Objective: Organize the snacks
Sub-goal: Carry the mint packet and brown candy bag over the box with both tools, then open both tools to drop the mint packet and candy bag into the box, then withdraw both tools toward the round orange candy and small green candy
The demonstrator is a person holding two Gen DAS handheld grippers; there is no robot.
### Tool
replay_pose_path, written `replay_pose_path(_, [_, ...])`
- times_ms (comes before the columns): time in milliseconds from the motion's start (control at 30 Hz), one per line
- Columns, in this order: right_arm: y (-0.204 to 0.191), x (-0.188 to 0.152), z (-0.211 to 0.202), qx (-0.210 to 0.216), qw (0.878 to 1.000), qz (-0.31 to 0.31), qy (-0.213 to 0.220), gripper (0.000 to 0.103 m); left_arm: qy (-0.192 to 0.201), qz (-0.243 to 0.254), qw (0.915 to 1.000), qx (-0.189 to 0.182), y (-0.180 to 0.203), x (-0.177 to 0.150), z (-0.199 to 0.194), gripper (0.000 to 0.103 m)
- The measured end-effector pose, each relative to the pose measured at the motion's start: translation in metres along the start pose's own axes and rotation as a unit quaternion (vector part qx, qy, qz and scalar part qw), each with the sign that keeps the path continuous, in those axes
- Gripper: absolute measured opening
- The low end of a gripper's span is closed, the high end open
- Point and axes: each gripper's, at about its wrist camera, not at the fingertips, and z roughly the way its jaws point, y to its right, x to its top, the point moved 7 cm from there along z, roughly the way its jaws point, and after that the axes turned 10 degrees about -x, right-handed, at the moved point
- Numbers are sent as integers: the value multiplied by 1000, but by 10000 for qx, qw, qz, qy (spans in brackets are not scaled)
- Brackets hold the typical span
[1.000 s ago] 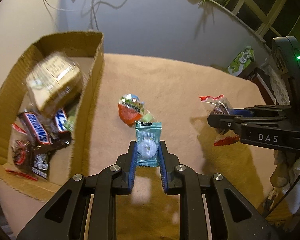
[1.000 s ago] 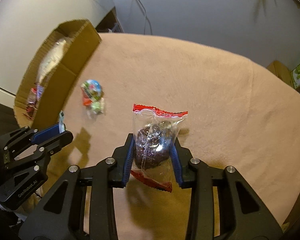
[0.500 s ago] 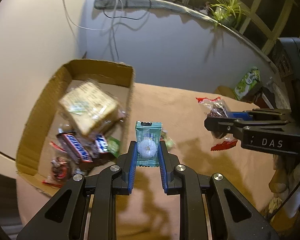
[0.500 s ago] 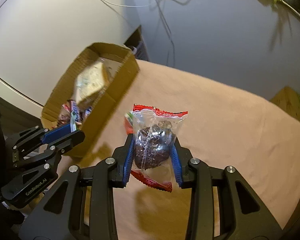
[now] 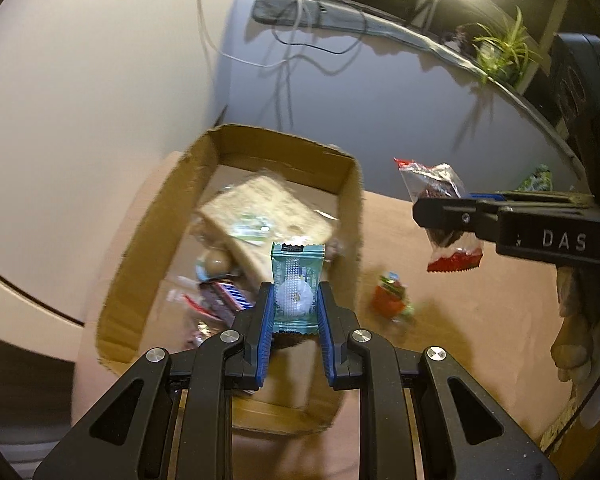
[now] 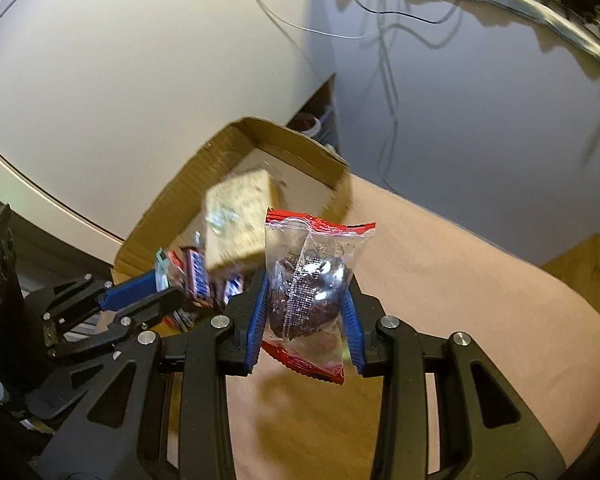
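The left gripper (image 5: 294,312) pinches a light, crinkly mint packet (image 5: 296,286) over the box (image 5: 350,216); at three o'clock the right gripper (image 6: 306,312) squeezes a soft cake bag (image 6: 308,280) by its middle.

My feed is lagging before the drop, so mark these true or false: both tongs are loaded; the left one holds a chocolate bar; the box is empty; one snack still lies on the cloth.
1. Both tongs are loaded. True: the left tongs and right tongs each grip a packet.
2. The left holds a chocolate bar. False: a teal ring-candy packet.
3. The cardboard box is empty. False: snacks lie inside.
4. One snack lies on the cloth. True: a red-and-green snack beside the box.
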Motion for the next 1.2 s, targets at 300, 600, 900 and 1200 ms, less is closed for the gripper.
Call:
replay_pose_path(300, [-31,25,29,231,9994,-239,-139,36,-23,-181,9997,191,-19,2,2,19])
replay_pose_path(600, [-45,31,38,339,9986,-360,-208,42,4,-258,9993,284,-29,6,3,28])
replay_pose_path(900, [-42,39,30,299,9985,-446,-74,67,38,-325,9987,379,-33,6,3,40])
replay_pose_path(1200, [-16,35,18,270,9990,-324,134,67,58,-409,9985,358,-30,4,2,40])
